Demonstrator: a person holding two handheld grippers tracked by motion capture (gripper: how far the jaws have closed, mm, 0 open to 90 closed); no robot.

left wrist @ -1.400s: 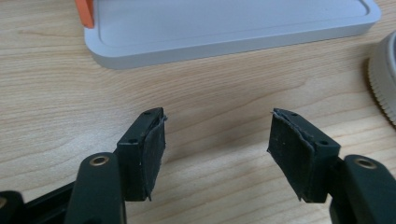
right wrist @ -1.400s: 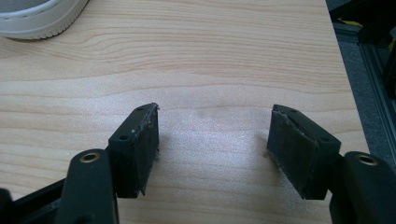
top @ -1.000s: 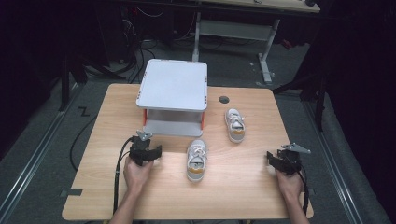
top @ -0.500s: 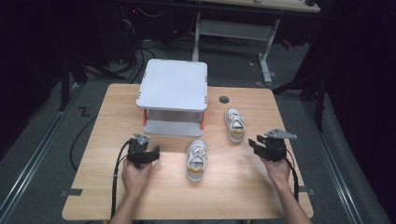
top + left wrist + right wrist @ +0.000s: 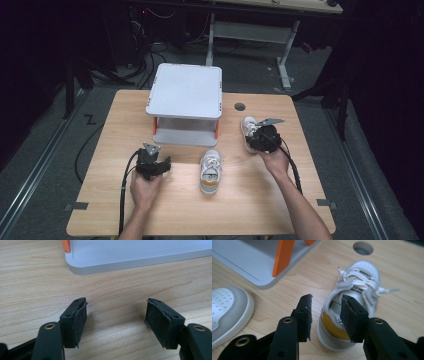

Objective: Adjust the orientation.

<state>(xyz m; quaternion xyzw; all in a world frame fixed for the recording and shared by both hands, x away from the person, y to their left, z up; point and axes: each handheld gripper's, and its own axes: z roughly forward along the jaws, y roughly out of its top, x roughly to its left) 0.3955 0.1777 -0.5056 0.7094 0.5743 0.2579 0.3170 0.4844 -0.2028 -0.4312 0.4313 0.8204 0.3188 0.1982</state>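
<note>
Two small white shoes with yellow heels stand on the wooden table (image 5: 110, 200). The far shoe (image 5: 248, 125) (image 5: 359, 277) is at the right. My right gripper (image 5: 252, 136) (image 5: 325, 307) is at its heel and its jaws have just been closing. One pad is outside the heel's side and the other over the shoe's opening, with a gap still showing, so the gripper is open. The near shoe (image 5: 210, 171) (image 5: 227, 307) stands mid-table. My left gripper (image 5: 152, 155) (image 5: 116, 312) rests open on the table, nothing between its pads.
A grey two-level shelf (image 5: 186, 92) (image 5: 137, 252) (image 5: 244, 257) with orange posts stands at the back middle of the table, just ahead of the left gripper. A round hole (image 5: 240, 106) (image 5: 362, 248) lies in the tabletop beyond the far shoe.
The right hand has moved from the table's right edge forward and left to the far shoe's heel. The left hand and both shoes have kept still.
</note>
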